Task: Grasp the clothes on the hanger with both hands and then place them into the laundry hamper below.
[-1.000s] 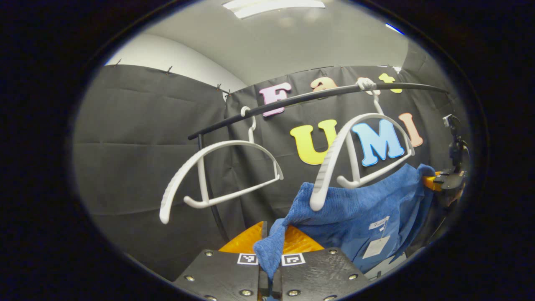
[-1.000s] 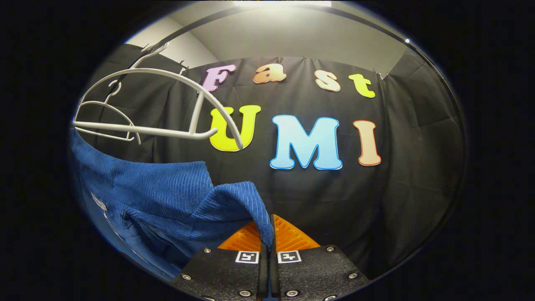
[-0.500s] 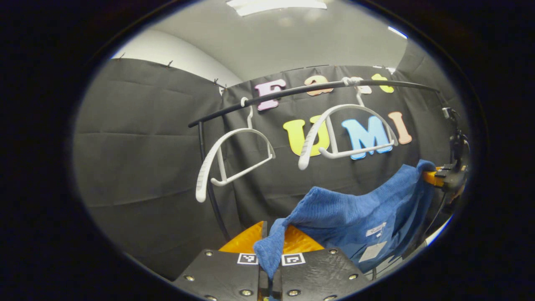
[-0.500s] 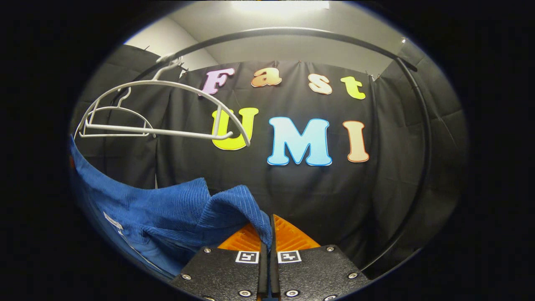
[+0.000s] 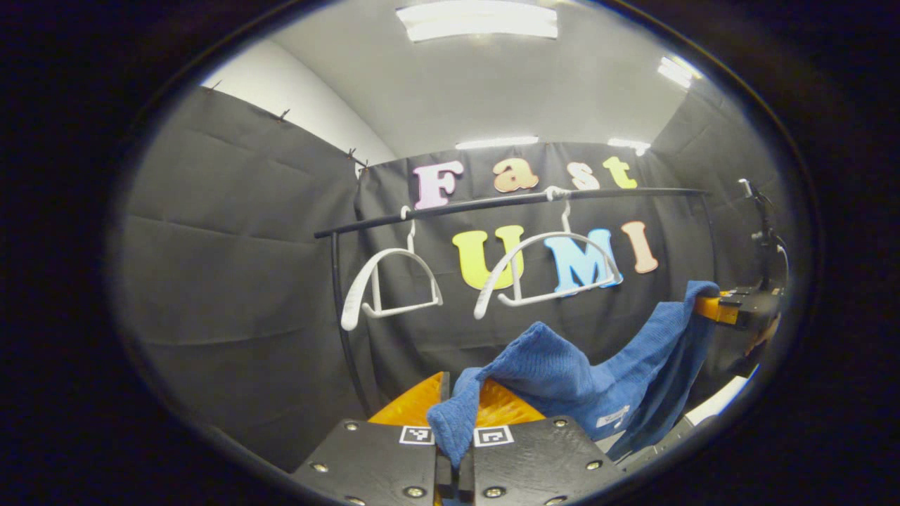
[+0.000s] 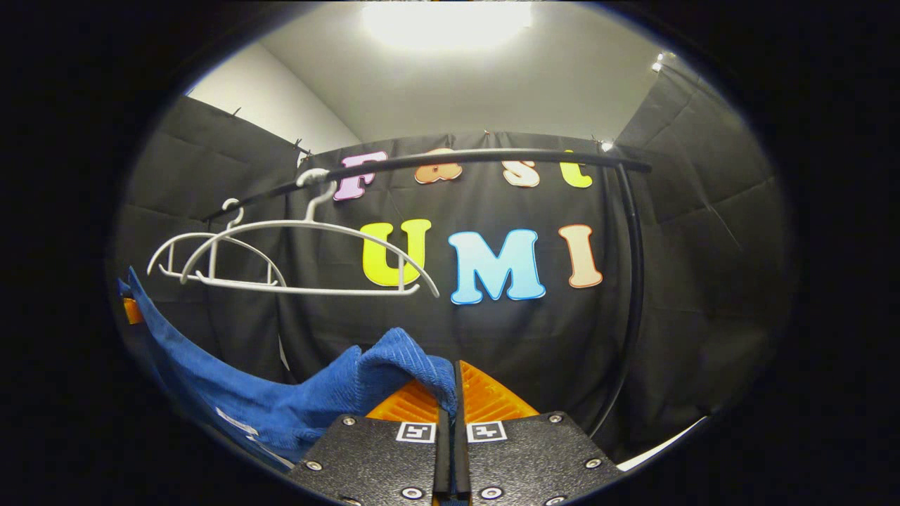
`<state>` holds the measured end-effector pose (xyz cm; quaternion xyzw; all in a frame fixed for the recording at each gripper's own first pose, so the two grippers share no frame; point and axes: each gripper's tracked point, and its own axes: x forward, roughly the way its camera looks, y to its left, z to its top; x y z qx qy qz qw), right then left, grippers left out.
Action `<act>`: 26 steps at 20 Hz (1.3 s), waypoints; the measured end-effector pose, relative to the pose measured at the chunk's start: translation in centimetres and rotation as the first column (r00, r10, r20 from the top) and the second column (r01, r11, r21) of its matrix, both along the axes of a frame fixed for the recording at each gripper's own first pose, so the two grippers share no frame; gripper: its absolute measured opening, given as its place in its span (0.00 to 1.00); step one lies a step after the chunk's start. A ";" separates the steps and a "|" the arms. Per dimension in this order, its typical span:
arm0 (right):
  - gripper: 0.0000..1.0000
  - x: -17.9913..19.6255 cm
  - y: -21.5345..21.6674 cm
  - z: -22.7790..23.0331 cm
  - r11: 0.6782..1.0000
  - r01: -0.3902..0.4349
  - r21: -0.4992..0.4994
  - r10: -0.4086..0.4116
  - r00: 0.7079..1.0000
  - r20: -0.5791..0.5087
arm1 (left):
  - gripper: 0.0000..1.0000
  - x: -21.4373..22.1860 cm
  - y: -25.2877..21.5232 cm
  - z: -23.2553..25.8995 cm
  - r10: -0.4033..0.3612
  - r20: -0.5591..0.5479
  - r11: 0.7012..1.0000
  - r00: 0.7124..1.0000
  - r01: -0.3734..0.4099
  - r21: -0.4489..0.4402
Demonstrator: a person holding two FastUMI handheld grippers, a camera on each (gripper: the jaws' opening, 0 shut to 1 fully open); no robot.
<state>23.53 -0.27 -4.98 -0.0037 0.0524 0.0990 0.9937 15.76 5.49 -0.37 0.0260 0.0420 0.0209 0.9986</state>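
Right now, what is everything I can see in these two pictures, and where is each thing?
Garment: one, blue, slung between the two grippers, clear of the hangers.
Hangers: two, white, bare, hooked on the rail.
Rail: one, black, across the booth's wall, with posts at its ends.
Ceiling lights: several, white, overhead.
Left gripper: one, shut on one end of the garment.
Right gripper: one, shut on the other end.
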 end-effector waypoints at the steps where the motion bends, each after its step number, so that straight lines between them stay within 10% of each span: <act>1: 0.02 -1.1 0.5 0.7 1.000 -0.007 0.003 0.007 1.000 0.009 | 0.05 -0.4 -0.4 0.4 -0.018 0.010 1.000 1.000 0.018 -0.010; 12: 0.02 -10.7 5.7 4.8 0.996 -0.064 0.060 0.062 0.997 0.036 | 0.00 -4.3 -5.2 3.3 -0.186 0.082 0.976 0.979 0.194 -0.096; 26: 0.02 -17.1 8.1 -6.3 0.995 -0.085 0.052 0.093 0.978 -0.189 | 0.09 -6.8 -11.6 -7.8 -0.294 -0.080 0.944 0.952 0.277 -0.177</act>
